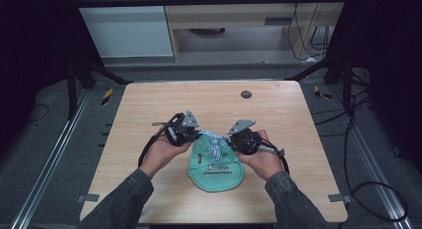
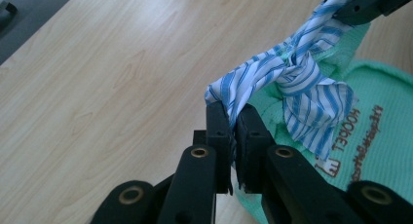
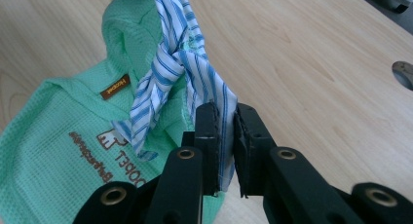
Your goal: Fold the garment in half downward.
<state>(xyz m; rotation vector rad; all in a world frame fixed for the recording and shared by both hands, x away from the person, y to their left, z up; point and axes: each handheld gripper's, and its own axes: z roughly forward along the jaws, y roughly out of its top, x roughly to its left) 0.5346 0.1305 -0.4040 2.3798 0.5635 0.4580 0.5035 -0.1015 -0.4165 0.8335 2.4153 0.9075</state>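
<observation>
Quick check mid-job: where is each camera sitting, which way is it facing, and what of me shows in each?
High view: above the near side, looking forward and down on the table; forearms, hands, left gripper and right gripper show.
Left gripper view: rides the left gripper, looking along shut jaws at the striped cloth tie.
Right gripper view: rides the right gripper, clamped on the tie's other end.
Shared: the tie, knotted around the green pouch.

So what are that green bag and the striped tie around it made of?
The green bag looks like soft waffle-weave cotton: a matte, gridded texture with printed lettering. The striped tie seems thin woven shirt cloth, blue and white, creasing sharply at the knot. The table looks like pale wood-grain laminate.
</observation>
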